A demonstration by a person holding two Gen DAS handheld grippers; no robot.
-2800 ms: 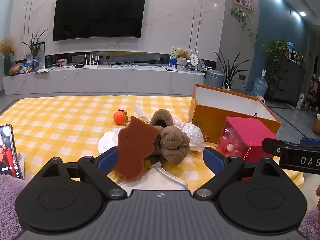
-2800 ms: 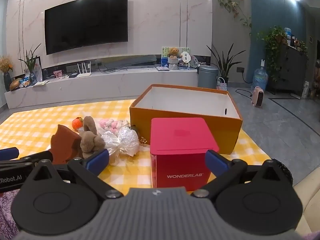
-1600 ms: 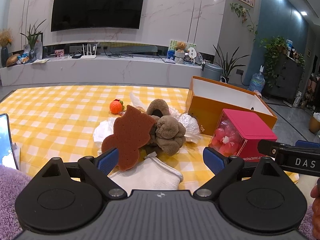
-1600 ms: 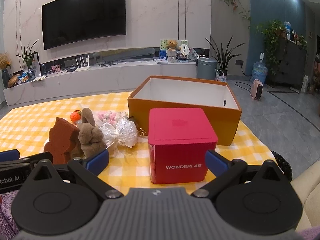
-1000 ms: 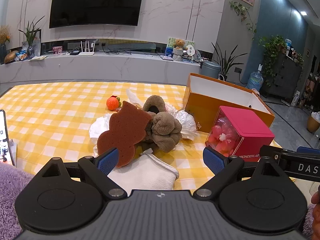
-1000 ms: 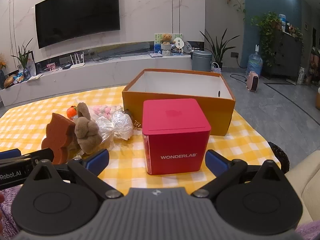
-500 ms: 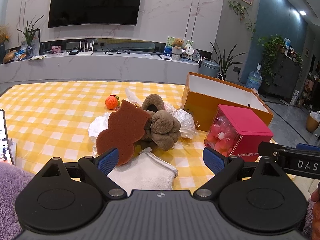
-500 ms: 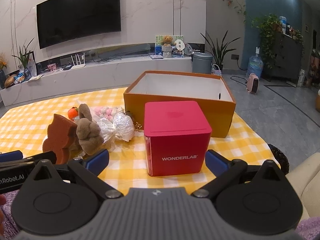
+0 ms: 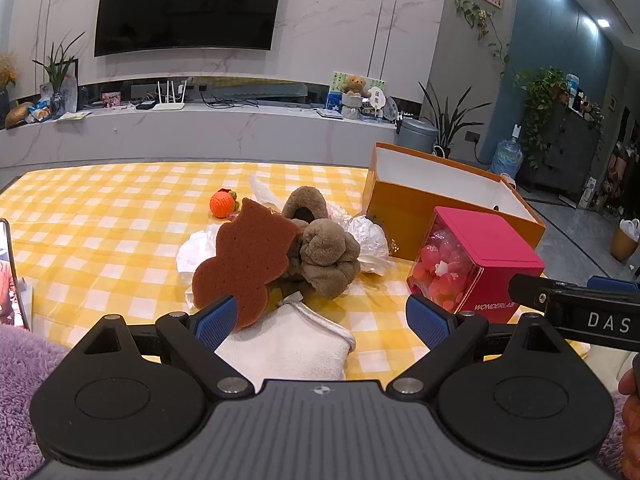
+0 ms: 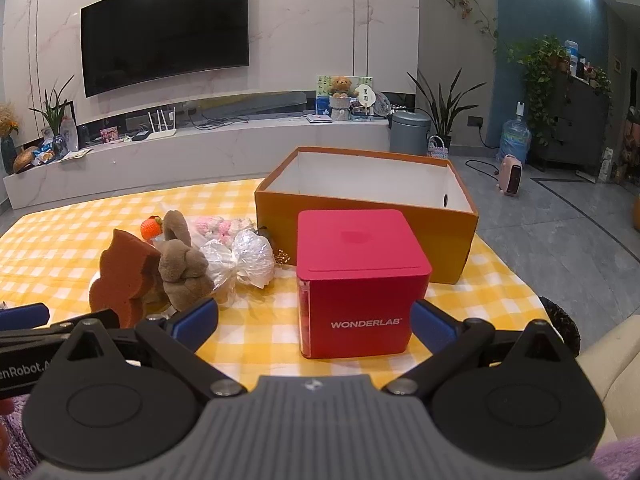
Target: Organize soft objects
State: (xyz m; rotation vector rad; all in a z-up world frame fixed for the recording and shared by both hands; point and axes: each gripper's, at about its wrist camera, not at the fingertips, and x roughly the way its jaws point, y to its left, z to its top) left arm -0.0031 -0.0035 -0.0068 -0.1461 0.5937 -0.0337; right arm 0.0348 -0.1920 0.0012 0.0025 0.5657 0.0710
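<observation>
Left claw (image 9: 322, 316) spread wide, empty, above white cloth (image 9: 288, 348). Right claw (image 10: 316, 318) wide, empty, facing red box (image 10: 360, 280). Brown sponge (image 9: 248, 256), plush toy (image 9: 324, 252) heaped on checked surface (image 9: 100, 216) beside orange box (image 10: 360, 208).

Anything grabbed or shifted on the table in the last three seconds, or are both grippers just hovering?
Nothing grabbed. Only the cameras drifted slightly; both the left gripper and right gripper stayed open and empty. The brown sponge, plush toy, white towel, red box and orange box kept their places.
</observation>
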